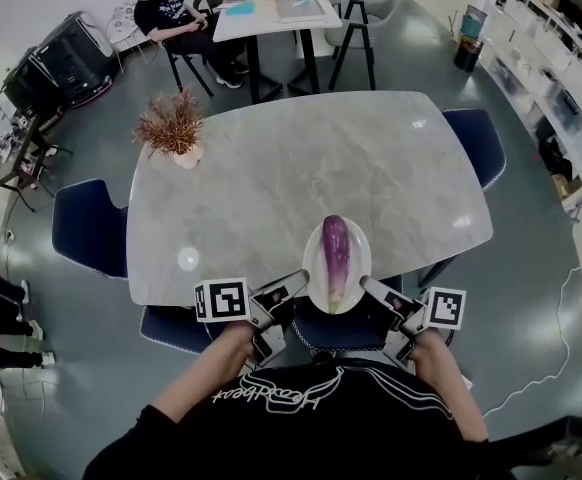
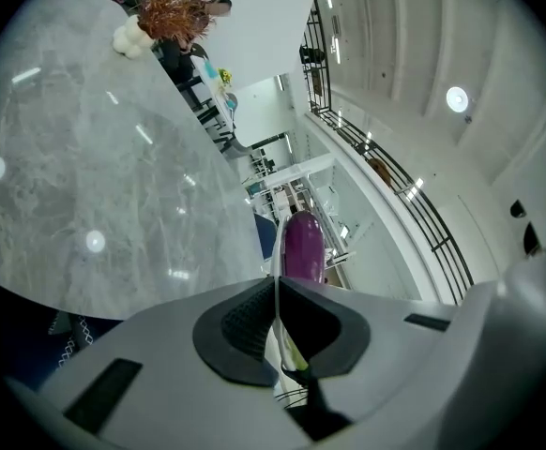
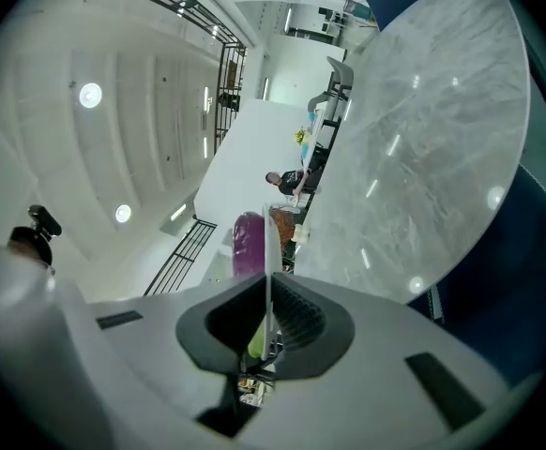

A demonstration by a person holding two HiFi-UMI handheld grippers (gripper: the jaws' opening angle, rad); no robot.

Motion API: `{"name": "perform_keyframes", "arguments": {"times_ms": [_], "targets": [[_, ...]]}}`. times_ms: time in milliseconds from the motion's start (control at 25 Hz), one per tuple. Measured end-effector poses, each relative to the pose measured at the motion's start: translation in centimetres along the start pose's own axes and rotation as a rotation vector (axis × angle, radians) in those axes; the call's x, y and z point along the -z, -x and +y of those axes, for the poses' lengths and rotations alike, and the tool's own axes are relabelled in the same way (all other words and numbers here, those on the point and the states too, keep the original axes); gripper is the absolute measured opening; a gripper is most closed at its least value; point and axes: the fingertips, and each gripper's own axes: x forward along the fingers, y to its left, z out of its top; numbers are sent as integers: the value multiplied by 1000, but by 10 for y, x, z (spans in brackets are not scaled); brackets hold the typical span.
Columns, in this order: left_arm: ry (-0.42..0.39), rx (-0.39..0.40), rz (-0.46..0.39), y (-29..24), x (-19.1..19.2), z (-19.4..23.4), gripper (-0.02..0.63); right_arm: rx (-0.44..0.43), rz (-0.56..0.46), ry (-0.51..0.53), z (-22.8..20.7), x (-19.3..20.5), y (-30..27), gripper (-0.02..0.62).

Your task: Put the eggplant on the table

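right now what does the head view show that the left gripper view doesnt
Only the head view: the right gripper on the other edge of the plate, and the person's black shirt.

Only the left gripper view: how the left gripper grips, with its jaws shut on the plate's rim, seen edge-on. It also shows a ceiling light and a railing.

Both: the eggplant on the plate, the marble table and the dried plant.

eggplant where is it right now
In the head view the eggplant lies on a white plate at the near edge of the marble table, between the left tongs and right tongs, each shut on the plate's rim.
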Motion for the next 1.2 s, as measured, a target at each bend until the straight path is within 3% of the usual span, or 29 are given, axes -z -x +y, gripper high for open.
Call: {"name": "perform_keyframes", "arguments": {"times_ms": [600,1000,1200], "targets": [[49,-79,-62,-41,-32,47,11,29,95,-18,-56,-45,-26,18],[86,-92,-69,-67,-53,69,11,74,97,-8,-84,-75,-40,18],[74,-98,-89,-84,-83,85,11,92,94,23,-100,-105,-61,18]]}}
